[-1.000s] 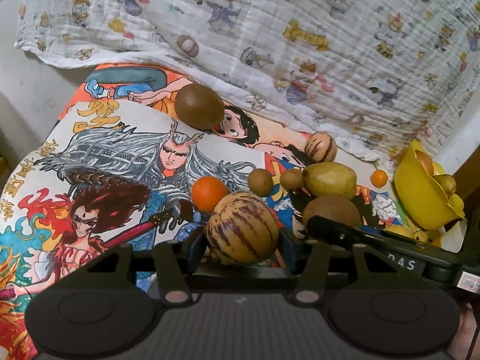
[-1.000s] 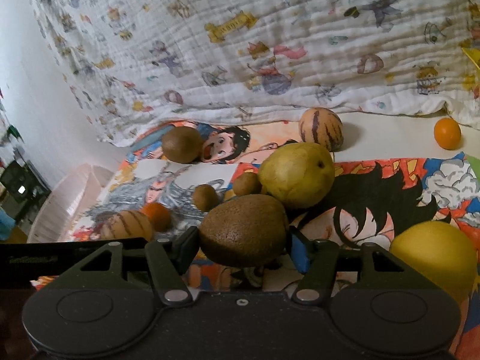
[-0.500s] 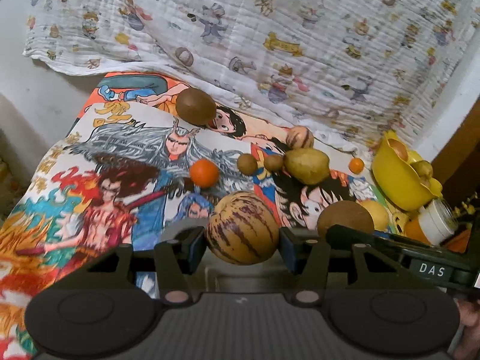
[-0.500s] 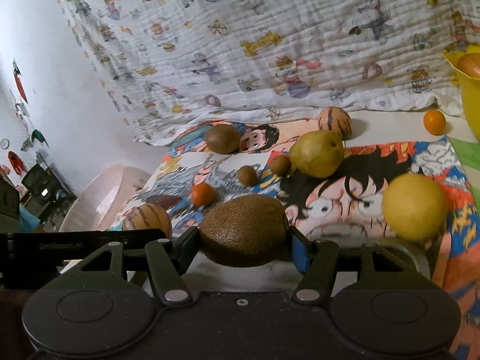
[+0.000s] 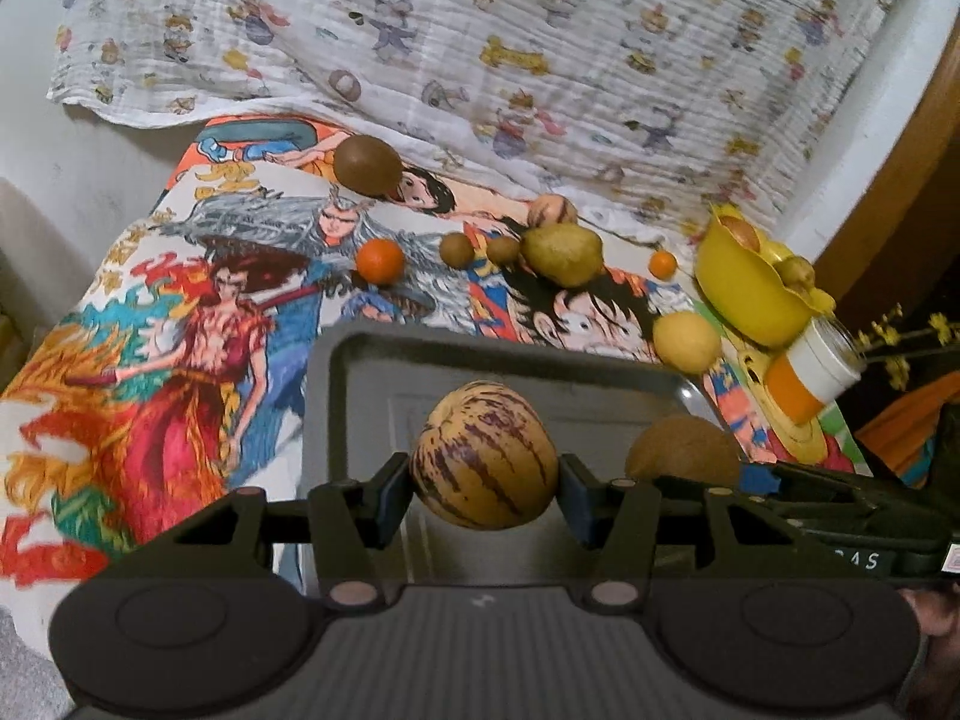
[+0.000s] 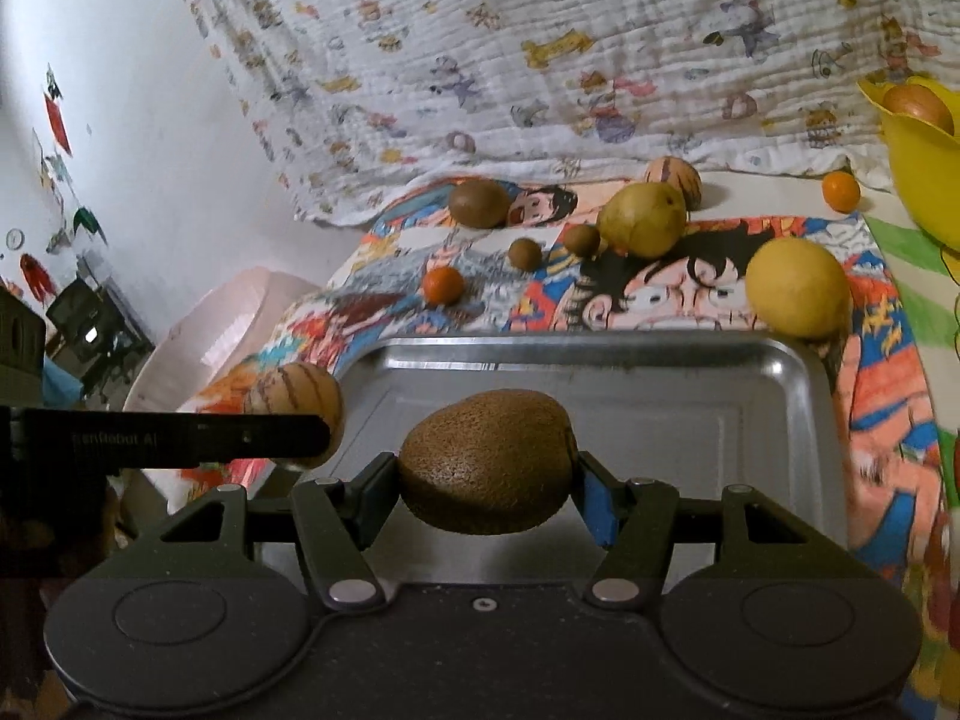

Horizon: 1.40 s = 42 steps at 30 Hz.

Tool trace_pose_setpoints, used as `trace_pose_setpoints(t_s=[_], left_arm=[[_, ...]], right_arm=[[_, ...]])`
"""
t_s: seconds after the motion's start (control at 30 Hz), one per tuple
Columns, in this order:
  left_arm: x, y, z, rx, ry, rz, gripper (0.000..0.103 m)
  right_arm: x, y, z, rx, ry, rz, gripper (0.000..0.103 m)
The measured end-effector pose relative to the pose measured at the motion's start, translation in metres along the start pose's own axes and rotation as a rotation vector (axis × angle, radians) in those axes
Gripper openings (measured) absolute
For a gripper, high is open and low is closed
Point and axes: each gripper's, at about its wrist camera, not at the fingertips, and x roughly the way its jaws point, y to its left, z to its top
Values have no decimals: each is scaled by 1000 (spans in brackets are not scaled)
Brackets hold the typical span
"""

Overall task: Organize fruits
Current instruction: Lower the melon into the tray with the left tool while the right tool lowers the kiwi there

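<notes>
My left gripper (image 5: 485, 477) is shut on a yellow melon with purple stripes (image 5: 485, 456), held above a metal tray (image 5: 372, 360). My right gripper (image 6: 486, 477) is shut on a brown kiwi (image 6: 485, 461) over the same tray (image 6: 750, 384). Each gripper shows in the other's view: the kiwi (image 5: 681, 450) at the right, the striped melon (image 6: 294, 396) at the left. Beyond the tray on the cartoon cloth lie a second kiwi (image 5: 367, 165), a small orange (image 5: 380, 261), a green pear (image 5: 561, 255), a yellow lemon (image 5: 686, 341) and a second striped melon (image 6: 673, 177).
A yellow bowl (image 5: 750, 282) holding fruit stands at the right, with an orange-and-white cup (image 5: 807, 375) beside it. Two small brown fruits (image 5: 456, 249) and a tiny orange (image 5: 662, 264) lie on the cloth. A patterned white blanket (image 5: 540, 48) hangs behind. A pink basin (image 6: 204, 348) is at the left.
Both grippers have drawn back from the loose fruit, each still gripping its own. The metal tray has come into view beneath them, and the fruit on the cloth now looks farther away.
</notes>
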Motion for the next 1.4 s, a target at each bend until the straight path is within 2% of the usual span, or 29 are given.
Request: trace_pose_setpoints(t_s=[0.47, 0.8, 1.3, 1.4], left_arm=[[-15, -3, -34, 29, 50, 14, 56], [-11, -2, -42, 53, 76, 44, 57], [-11, -1, -44, 59, 69, 36, 57], [-11, -1, -43, 59, 73, 36, 60]], right_arm=[[-12, 20, -29, -68, 55, 1, 64], [-6, 24, -35, -96, 80, -15, 64], [-3, 24, -37, -116, 78, -19, 66], [-3, 25, -38, -114, 76, -22, 66]])
